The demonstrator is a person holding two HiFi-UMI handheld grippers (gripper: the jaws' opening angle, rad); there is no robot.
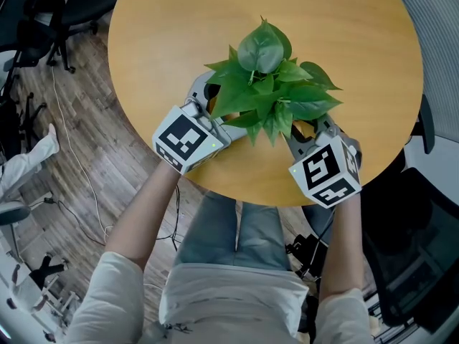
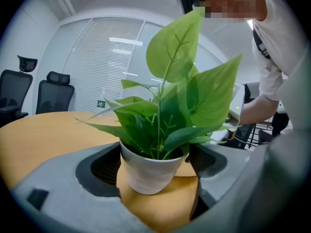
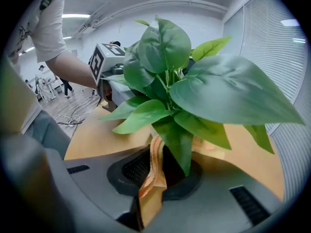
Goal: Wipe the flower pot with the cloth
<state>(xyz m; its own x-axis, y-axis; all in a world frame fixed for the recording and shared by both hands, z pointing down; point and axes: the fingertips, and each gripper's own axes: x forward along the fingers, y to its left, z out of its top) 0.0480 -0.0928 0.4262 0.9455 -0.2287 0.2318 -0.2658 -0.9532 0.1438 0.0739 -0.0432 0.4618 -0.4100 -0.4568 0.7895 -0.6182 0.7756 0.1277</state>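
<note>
A leafy green plant (image 1: pixel 269 84) stands near the front edge of the round wooden table (image 1: pixel 344 41); its leaves hide the pot in the head view. In the left gripper view the white flower pot (image 2: pixel 148 174) sits between the jaws, whose pads press both its sides. My left gripper (image 1: pixel 209 97) is shut on the pot from the plant's left. My right gripper (image 1: pixel 310 131) is at the plant's right, shut on a folded orange cloth (image 3: pixel 151 176). The cloth runs up under the leaves toward the pot, and where they meet is hidden.
Office chairs (image 1: pixel 50 9) stand on the wood floor at the upper left, with cables (image 1: pixel 79 178) trailing below them. A mesh chair back (image 1: pixel 434 27) is at the right. The person's lap (image 1: pixel 237 235) is against the table's front edge.
</note>
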